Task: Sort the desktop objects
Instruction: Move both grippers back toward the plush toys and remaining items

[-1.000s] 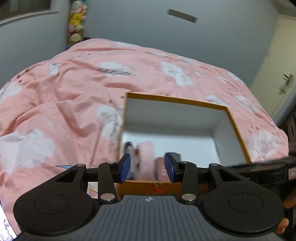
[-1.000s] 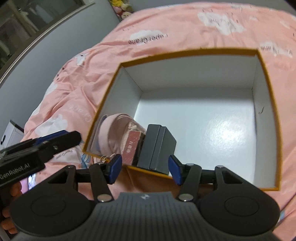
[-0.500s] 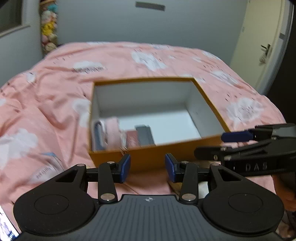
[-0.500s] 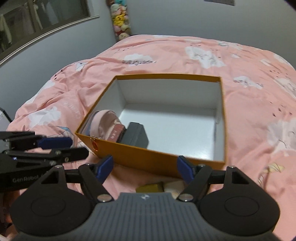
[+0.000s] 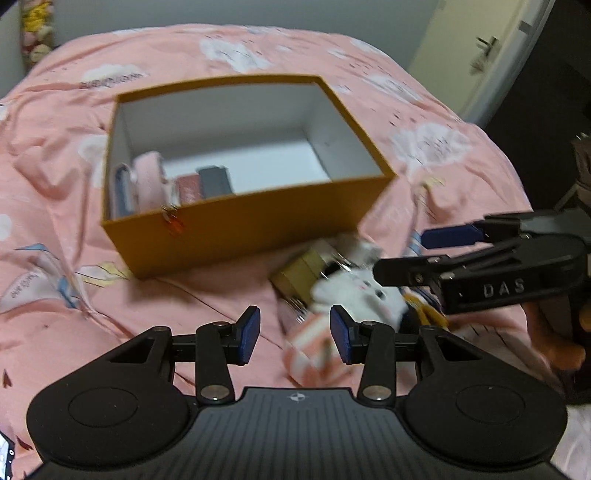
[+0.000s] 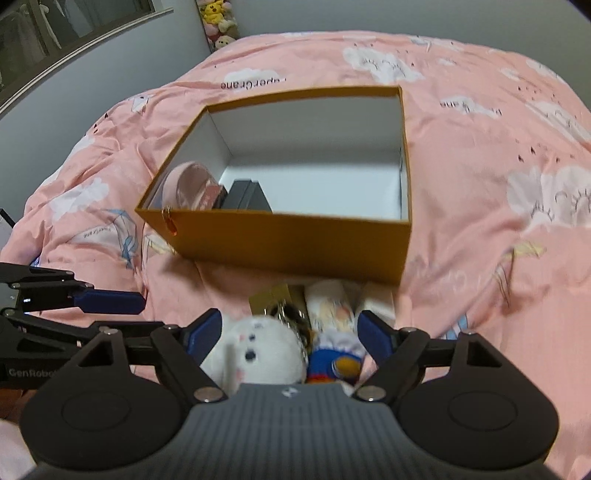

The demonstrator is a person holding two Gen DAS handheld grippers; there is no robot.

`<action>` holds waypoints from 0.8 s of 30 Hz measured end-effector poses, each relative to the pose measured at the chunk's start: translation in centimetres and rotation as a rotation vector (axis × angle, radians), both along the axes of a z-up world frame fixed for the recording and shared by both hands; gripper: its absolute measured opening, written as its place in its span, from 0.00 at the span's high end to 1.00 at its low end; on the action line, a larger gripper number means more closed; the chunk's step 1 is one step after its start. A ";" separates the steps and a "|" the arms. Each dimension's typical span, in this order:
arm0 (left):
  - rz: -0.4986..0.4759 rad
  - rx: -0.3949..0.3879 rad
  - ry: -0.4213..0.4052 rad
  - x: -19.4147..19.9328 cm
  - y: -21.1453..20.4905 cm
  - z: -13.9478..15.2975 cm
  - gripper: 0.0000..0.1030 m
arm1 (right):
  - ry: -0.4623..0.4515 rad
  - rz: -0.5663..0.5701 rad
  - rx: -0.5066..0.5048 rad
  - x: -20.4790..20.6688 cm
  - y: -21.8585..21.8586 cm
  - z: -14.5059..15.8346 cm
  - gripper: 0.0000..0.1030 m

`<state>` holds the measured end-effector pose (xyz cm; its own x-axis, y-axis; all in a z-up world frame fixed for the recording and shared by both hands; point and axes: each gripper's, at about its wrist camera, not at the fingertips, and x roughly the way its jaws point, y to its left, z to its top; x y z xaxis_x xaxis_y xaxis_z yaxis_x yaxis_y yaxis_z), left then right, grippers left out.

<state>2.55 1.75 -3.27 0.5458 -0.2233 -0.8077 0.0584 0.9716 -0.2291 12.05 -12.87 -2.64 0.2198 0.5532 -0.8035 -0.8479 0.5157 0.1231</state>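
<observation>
Both grippers pulled back from orange box [image 6: 280,247], long axis across view; right gripper [image 6: 290,330] just widened, left gripper [image 5: 294,334] half-open, both empty.

A bed fills most of both views, covered by a pink duvet [image 6: 480,155] printed with white clouds and small lettering. Behind it stands a plain grey wall [image 5: 221,13]. At one o'clock in the left view is a pale door [image 5: 476,48] with a lever handle. At eleven o'clock in the right view, a dark window [image 6: 66,26] and a column of stuffed toys [image 6: 218,22]. Dim indoor light.
</observation>
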 end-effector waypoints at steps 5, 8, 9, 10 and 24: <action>-0.066 -0.013 0.024 -0.9 -1.0 -0.4 0.50 | 0.012 0.000 -0.033 -0.4 -2.0 -0.4 0.21; -0.092 -0.007 0.032 -1.1 -1.5 -0.4 0.45 | 0.029 -0.005 -0.037 -0.6 -3.1 -0.7 0.22; -0.100 -0.008 0.037 -1.0 -1.7 -0.5 0.44 | 0.043 0.000 -0.041 -0.6 -3.3 -0.9 0.23; -0.104 -0.008 0.043 -0.9 -1.8 -0.6 0.43 | 0.052 0.000 -0.042 -0.6 -3.6 -1.0 0.24; -0.217 0.118 0.117 1.6 -4.1 -3.3 0.26 | 0.124 0.056 -0.102 -0.1 -3.7 -2.9 0.24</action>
<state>4.14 -2.35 -6.61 0.3970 -0.2253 -0.8898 0.2477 0.9597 -0.1325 11.98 -16.53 -5.59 0.0866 0.4760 -0.8752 -0.8571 0.4833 0.1780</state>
